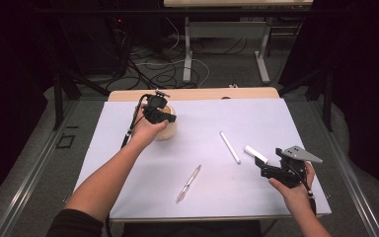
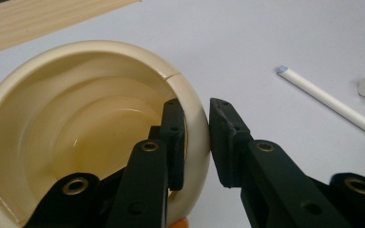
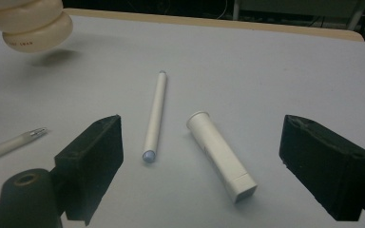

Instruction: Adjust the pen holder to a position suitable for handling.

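Observation:
A cream ribbed cup [image 1: 168,130] hangs a little above the white sheet, its shadow under it in the right gripper view, where the cup [image 3: 31,21] is at top left. My left gripper [image 1: 165,118] is shut on the cup's wall [image 2: 90,47], one jaw inside and one outside [image 2: 196,109]. My right gripper [image 1: 271,162] is open at the right. Its jaws [image 3: 202,128] stand wide on either side of a short white tube [image 3: 221,154] lying on the sheet [image 1: 255,154]. A long white stick [image 1: 230,147] lies beside the tube [image 3: 154,116].
A clear pen [image 1: 188,183] lies near the front middle of the white sheet [image 1: 227,113]. The table's wooden far edge [image 1: 202,94] shows behind the sheet. Beyond it are table legs and cables on the floor.

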Available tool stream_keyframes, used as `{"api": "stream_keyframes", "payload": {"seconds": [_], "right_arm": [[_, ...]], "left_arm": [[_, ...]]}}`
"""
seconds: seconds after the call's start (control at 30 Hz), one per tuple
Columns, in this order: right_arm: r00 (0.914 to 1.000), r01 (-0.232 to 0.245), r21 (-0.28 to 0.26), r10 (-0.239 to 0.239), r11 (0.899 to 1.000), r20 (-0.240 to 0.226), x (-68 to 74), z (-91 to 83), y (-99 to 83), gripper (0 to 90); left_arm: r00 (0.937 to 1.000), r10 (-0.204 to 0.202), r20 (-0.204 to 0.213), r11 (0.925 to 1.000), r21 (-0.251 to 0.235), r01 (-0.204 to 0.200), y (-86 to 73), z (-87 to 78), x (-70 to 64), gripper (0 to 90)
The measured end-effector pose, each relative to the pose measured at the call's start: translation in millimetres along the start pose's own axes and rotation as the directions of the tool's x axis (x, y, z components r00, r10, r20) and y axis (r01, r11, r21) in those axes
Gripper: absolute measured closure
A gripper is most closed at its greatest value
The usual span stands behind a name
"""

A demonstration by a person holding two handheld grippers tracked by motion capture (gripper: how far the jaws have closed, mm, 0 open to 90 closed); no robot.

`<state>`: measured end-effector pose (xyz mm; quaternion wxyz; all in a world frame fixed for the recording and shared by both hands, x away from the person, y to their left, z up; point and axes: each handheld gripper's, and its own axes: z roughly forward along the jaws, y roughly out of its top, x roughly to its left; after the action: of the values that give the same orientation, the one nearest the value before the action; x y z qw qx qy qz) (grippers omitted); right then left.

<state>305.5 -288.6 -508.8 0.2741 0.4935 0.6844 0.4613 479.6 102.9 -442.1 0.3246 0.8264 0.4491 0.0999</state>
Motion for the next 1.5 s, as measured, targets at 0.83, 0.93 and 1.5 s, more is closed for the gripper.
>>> {"api": "stream_keyframes", "payload": {"seconds": [0.83, 0.93, 1.5], "right_arm": [[1.0000, -0.002, 0.008, 0.002, 1.000, 0.004, -0.8, -0.4, -0.2, 14.5], [1.0000, -0.004, 0.009, 0.004, 1.000, 0.004, -0.6, -0.5, -0.1, 14.5], [1.0000, -0.006, 0.008, 0.006, 1.000, 0.003, -0.9, -0.3, -0.2, 14.5]], "left_arm": [[0.9934, 0.074, 0.088, 0.9959, 0.045, -0.078, -1.2, 22.0, -61.8, 77.4], [0.9916, 0.086, 0.097, 0.9949, 0.045, -0.090, -1.3, 23.5, -66.8, 77.4], [0.9833, 0.107, 0.147, 0.9902, 0.073, -0.119, -1.1, 38.3, -97.4, 77.3]]}}
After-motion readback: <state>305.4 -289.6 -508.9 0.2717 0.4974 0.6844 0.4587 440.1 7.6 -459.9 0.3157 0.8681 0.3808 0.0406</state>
